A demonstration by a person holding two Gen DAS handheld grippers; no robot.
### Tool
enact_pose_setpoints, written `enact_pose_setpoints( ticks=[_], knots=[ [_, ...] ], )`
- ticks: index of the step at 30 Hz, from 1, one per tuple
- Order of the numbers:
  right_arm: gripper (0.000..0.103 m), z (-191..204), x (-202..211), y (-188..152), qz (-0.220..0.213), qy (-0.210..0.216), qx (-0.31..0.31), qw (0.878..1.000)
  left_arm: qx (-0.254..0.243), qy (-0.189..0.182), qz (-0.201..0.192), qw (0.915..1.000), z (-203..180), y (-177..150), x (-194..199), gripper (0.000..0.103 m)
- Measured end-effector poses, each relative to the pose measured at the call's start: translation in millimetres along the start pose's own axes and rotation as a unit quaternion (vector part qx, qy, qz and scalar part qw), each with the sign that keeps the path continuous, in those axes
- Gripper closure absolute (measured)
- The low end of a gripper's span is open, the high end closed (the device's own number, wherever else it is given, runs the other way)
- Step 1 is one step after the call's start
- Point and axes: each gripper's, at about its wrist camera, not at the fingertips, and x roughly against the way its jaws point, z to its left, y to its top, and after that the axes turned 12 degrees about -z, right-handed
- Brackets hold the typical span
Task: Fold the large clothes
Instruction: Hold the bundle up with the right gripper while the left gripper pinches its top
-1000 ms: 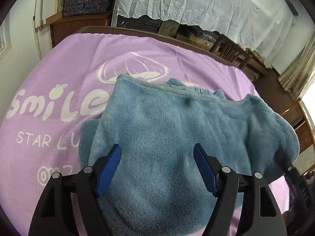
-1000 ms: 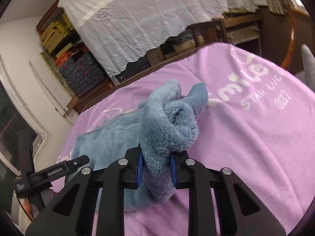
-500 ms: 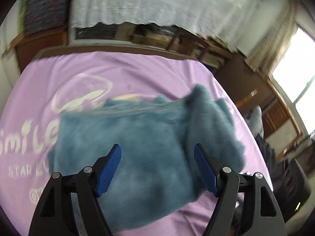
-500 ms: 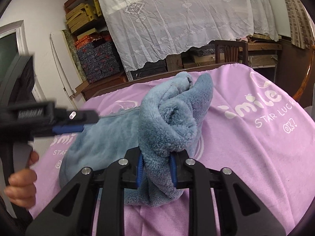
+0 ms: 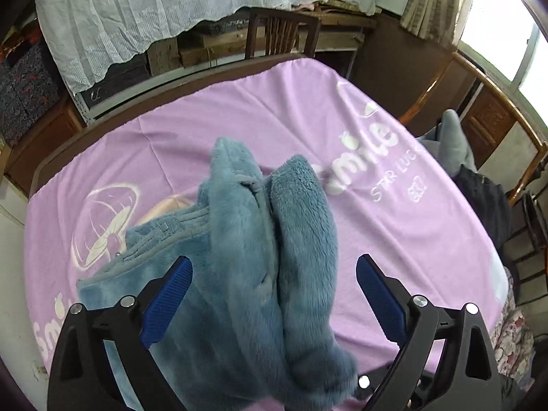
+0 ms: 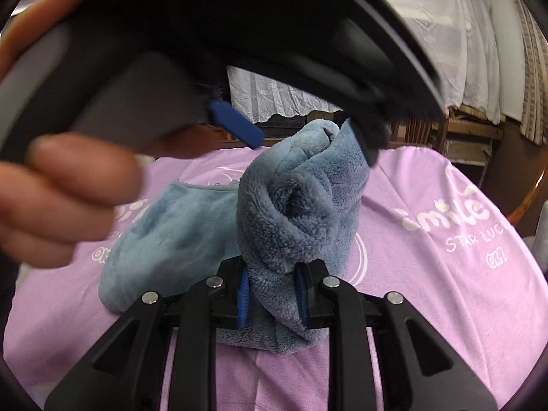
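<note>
A blue fleece garment [image 5: 294,212] lies partly spread on the purple blanket [image 5: 376,222], and its right part is raised in a thick bunch. My right gripper [image 6: 272,294] is shut on the base of that bunch [image 6: 291,205], fleece pinched between the blue pads. My left gripper [image 5: 274,263] hangs over the bunch pointing steeply down. Its jaws are opening wide, with the fleece ridge between them but no pad pressing on it. In the right wrist view the left gripper [image 6: 301,137] and the hand [image 6: 68,198] holding it fill the top, with its fingertips at the top of the bunch.
The purple blanket [image 6: 445,274] with white "smile" lettering covers the dark wooden table. A wooden chair [image 5: 281,34] and shelves draped in white lace cloth [image 5: 137,10] stand behind. Grey and dark clothes [image 5: 455,140] lie past the blanket's right edge, by a curved wooden rail [image 5: 496,96].
My left gripper has swung right and upward from the flat part of the garment to over the raised bunch, and its jaws stand wider. My right gripper has rolled and kept its grip.
</note>
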Motion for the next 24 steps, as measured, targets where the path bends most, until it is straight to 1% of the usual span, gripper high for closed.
enact_pose_setpoints(
  ticks=[1, 2, 3, 4, 5, 7, 10, 11, 13, 15, 19, 23, 24],
  knots=[
    [0.082, 0.7, 1.0, 0.0, 0.0, 0.0, 0.002, 1.0, 0.004, 0.003, 0.0, 1.0, 3.0, -0.4, -3.2, 0.008],
    [0.082, 0.7, 1.2, 0.0, 0.001, 0.001, 0.002, 1.0, 0.012, 0.001, 0.001, 0.9999, 7.6, -1.1, -6.4, 0.024],
    [0.082, 0.3, 1.3, 0.2, 0.001, 0.001, 0.001, 1.0, 0.02, -0.006, 0.008, 0.9998, 10.9, -1.7, -9.9, 0.051],
    [0.082, -0.4, 1.0, 0.3, 0.002, 0.001, 0.0, 1.0, 0.03, -0.018, 0.016, 0.9993, 15.2, -3.1, -12.5, 0.063],
    [0.082, -1.3, 0.6, -0.2, 0.004, 0.001, -0.001, 1.0, 0.043, -0.028, 0.021, 0.9984, 19.8, -3.7, -14.9, 0.073],
    [0.082, -1.3, -1.6, -0.3, 0.01, 0.004, -0.005, 1.0, 0.05, -0.023, 0.016, 0.9983, 26.2, -4.1, -14.5, 0.076],
    [0.074, -5.7, 0.1, 3.1, 0.007, 0.009, -0.019, 1.0, 0.051, -0.023, 0.005, 0.9984, 28.0, -3.3, -10.3, 0.078],
    [0.064, -8.6, 1.0, 3.2, 0.004, 0.01, -0.025, 1.0, 0.05, -0.021, 0.003, 0.9985, 27.8, -3.1, -9.2, 0.078],
    [0.051, -13.6, 3.1, 3.4, -0.002, 0.002, -0.032, 0.999, 0.048, -0.017, 0.0, 0.9987, 27.7, -2.7, -7.8, 0.078],
    [0.051, -13.6, 1.8, 2.7, 0.002, -0.005, -0.029, 1.0, 0.046, -0.013, -0.004, 0.9988, 27.8, -3.5, -6.9, 0.078],
    [0.05, -15.3, -9.9, -2.3, 0.026, -0.006, -0.032, 0.999, 0.04, -0.005, -0.014, 0.9991, 26.1, -7.0, -4.7, 0.078],
    [0.05, -18.0, -15.5, -4.7, 0.028, -0.01, -0.035, 0.999, 0.032, 0.001, -0.025, 0.9992, 23.5, -10.6, -3.4, 0.078],
    [0.052, -18.5, -17.0, -5.2, 0.029, -0.01, -0.035, 0.999, 0.03, 0.003, -0.026, 0.9992, 23.0, -10.9, -3.5, 0.078]
  ],
)
